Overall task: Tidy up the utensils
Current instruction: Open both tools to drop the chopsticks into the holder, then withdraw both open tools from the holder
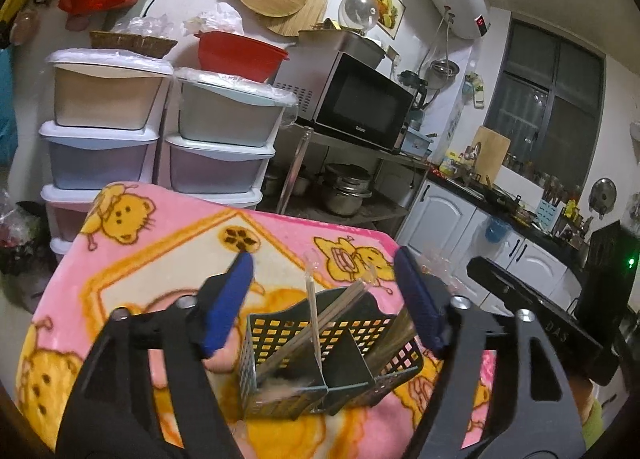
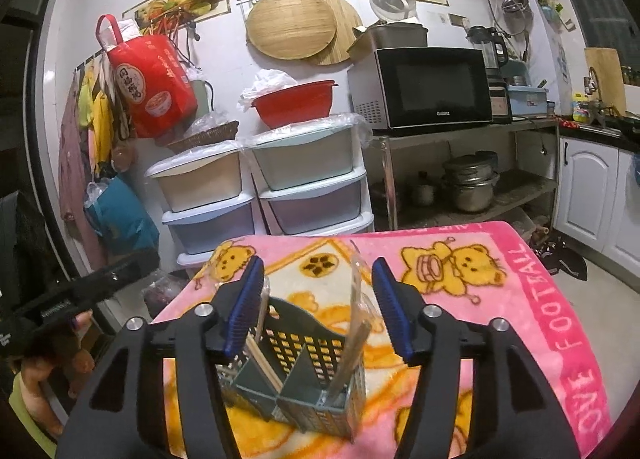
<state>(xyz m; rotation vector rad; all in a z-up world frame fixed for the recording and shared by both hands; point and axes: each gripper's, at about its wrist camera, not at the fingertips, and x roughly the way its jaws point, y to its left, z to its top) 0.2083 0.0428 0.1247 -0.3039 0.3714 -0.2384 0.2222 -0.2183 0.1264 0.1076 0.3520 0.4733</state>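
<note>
On a pink blanket (image 2: 500, 299) printed with yellow cartoon bears, a dark perforated utensil caddy (image 2: 298, 371) stands upright, split by inner dividers into compartments. Wooden chopsticks (image 2: 262, 363) lean in its left compartment, and more chopsticks in a clear plastic sleeve (image 2: 354, 323) lean in the right one. From the left wrist view, the same caddy (image 1: 320, 359) shows several chopsticks (image 1: 336, 309) slanting up out of it.

Both tongs hang above and just short of the caddy, empty. The left gripper (image 1: 324, 299) has its blue pads spread wide with nothing between them; the right gripper (image 2: 316, 307) is likewise spread wide and holds nothing.

No loose utensils show on the visible blanket, so the sorting looks largely or wholly finished; anything outside the views cannot be judged.

Beyond the blanket stand stacked plastic drawers (image 2: 240, 187), a red basin (image 2: 294, 103), a black microwave (image 2: 432, 87) on a metal rack with steel pots (image 2: 472, 183) below, and white cabinets (image 2: 592, 195).
</note>
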